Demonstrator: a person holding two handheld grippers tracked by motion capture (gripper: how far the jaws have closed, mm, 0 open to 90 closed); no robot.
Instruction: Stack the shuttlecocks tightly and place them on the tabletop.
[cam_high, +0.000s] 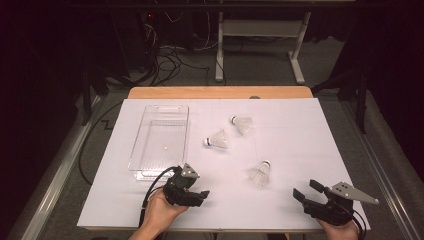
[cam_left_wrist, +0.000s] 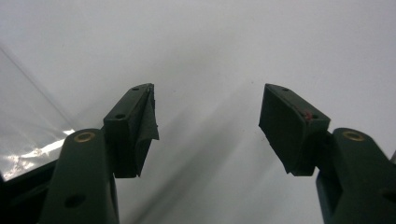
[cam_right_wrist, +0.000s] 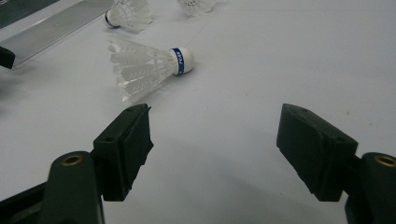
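Three white shuttlecocks lie on the white table sheet: one near the middle, one farther back, one nearer the front right. My left gripper is held low at the front left, just in front of a clear plastic tray; its jaws stand open with nothing between them. My right gripper rests at the front right, open and empty. In the right gripper view the nearest shuttlecock lies ahead and to the left, cork pointing right, two more behind it.
The clear tray is empty and runs front to back at the left of the sheet; its corner shows at the left of the left gripper view. A wooden table edge lies behind. Cables and a desk frame stand on the floor beyond.
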